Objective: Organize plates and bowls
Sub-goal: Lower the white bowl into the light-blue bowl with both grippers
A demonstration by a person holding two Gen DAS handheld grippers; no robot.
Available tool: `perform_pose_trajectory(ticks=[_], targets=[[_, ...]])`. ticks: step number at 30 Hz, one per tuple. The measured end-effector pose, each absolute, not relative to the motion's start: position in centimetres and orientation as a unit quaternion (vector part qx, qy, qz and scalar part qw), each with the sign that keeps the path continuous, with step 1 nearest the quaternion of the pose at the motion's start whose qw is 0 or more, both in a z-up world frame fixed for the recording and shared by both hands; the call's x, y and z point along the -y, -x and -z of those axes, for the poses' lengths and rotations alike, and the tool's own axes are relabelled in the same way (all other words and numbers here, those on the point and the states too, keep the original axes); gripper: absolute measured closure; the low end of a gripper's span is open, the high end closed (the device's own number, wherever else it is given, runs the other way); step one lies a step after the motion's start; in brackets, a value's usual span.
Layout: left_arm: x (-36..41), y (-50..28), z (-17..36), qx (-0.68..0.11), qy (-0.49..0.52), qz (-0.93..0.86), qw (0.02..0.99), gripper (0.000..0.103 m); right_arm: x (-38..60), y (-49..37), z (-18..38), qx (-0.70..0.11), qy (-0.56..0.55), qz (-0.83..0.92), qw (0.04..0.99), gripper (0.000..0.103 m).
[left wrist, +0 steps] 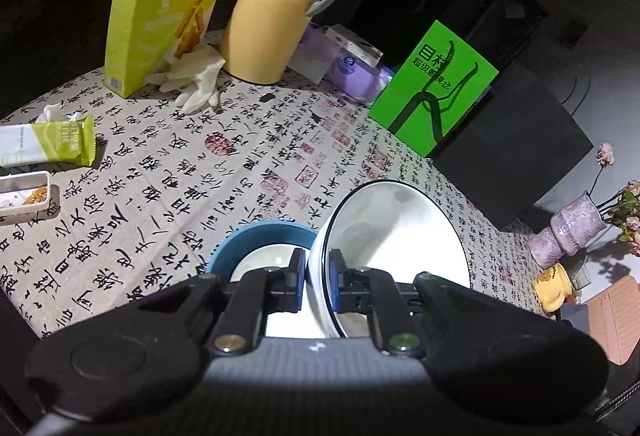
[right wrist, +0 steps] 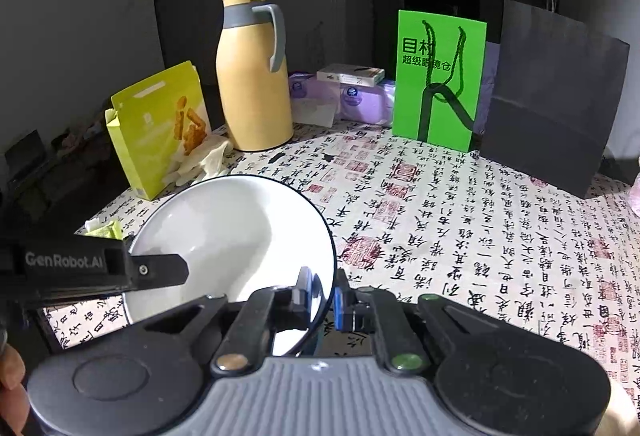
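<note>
The white bowl (left wrist: pixel 394 236) with a thin dark rim is pinched on both sides: the left gripper (left wrist: pixel 318 268) has its two fingers narrowed onto the near-left part of the rim, one pad outside the wall and one inside, and the right gripper (right wrist: pixel 322 286) clamps the opposite edge the same way, the rim running between its black finger and its blue-padded finger (right wrist: pixel 343 306). In the left wrist view the bowl is tilted, its open side facing right and away from the camera, held above the table rather than resting flat. Just left of the left gripper's fingers and below them sits a blue bowl (left wrist: pixel 240 240) on the tablecloth, with a white dish (left wrist: pixel 266 256) lying inside it; the white bowl's wall is just beside the blue bowl's far-right rim, though whether they touch cannot be told.

In the right wrist view the left gripper's black finger reaches over the bowl's left rim.

Farther out, the calligraphy-printed tablecloth (right wrist: pixel 480 236) covers the table. Along its far edge stand a yellow thermos jug (left wrist: pixel 276 12) with a grey handle, an opened green snack box (left wrist: pixel 160 24) with pale gloves (left wrist: pixel 196 80) beside it, purple tissue packs (right wrist: pixel 360 102), a bright green paper bag (right wrist: pixel 438 76) and a dark paper bag (right wrist: pixel 556 100). A vase of dried flowers (left wrist: pixel 572 232) stands at the right in the left wrist view.
</note>
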State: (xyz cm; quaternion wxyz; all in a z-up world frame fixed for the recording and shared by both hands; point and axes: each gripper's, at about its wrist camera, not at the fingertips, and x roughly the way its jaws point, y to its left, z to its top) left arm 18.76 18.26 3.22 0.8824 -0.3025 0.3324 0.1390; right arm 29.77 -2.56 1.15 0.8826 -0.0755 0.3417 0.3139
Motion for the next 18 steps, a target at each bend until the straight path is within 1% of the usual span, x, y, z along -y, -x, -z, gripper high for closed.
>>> perform_pose_trajectory(ticks=[18], targets=[[-20.1,-19.5,-0.3,-0.357,0.304,-0.15,0.87,0.091,0.2,-30.6,1.8,-0.369,0.089,-0.32,0.868,0.093]])
